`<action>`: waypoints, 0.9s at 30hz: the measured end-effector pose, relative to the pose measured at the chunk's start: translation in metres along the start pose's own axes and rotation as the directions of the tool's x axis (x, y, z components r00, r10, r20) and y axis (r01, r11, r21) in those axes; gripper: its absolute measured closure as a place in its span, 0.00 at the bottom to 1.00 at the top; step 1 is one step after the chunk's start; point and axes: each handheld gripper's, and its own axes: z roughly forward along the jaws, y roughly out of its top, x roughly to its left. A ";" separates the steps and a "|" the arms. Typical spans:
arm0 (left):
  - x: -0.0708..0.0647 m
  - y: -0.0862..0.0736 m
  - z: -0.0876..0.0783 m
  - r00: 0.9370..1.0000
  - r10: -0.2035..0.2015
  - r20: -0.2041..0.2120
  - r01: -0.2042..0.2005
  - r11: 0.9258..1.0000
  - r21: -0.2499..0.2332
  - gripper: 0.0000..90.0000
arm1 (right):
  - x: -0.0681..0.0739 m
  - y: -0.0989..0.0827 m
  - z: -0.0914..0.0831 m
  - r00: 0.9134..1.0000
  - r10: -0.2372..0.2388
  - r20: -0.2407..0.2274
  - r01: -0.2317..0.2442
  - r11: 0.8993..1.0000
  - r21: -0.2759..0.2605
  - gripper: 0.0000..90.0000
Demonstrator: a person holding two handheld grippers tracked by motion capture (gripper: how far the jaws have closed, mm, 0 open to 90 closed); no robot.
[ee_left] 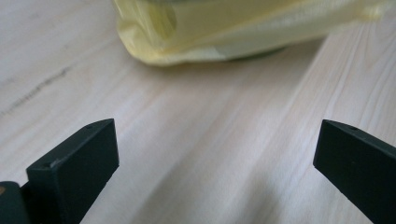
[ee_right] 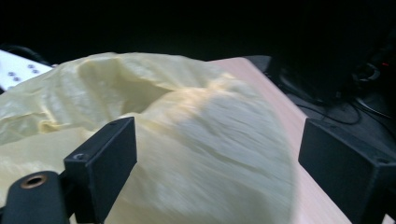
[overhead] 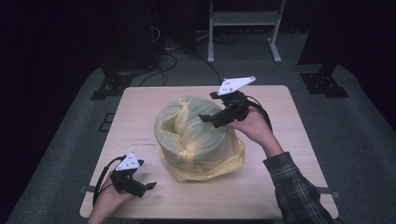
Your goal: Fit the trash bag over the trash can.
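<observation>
On the wooden table sits a bin wrapped in a yellow plastic bag; both jaw pairs stand apart, empty. Right gripper hovers above it, left gripper low nearby; best pinch loose film only, at opposite sides, then pull evenly.

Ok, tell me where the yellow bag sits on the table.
In the high view the yellow bag sits mid-table, under the open right gripper, with the open left gripper off at the near left corner.

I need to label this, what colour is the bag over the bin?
Pale yellow bag, clearest in the high view.
</observation>
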 end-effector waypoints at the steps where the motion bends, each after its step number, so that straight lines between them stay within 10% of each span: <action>1: 0.000 -0.001 0.002 1.000 0.003 0.001 -0.003 1.000 0.007 0.00 | 0.003 0.001 0.005 1.000 -0.003 -0.021 0.003 1.000 0.002 0.12; 7: -0.002 -0.002 0.008 1.000 0.015 0.010 -0.015 1.000 0.027 0.00 | 0.016 -0.003 0.035 0.996 -0.036 -0.079 0.046 0.990 0.135 0.13; 18: -0.004 -0.003 0.016 0.999 0.017 0.031 -0.019 0.998 0.062 0.00 | 0.039 -0.009 0.049 0.988 -0.086 -0.125 0.123 0.936 0.329 0.15; 27: -0.006 -0.005 0.020 0.999 0.028 0.041 -0.030 0.997 0.066 0.00 | 0.031 -0.004 0.037 0.992 -0.004 -0.127 0.038 0.963 0.268 0.13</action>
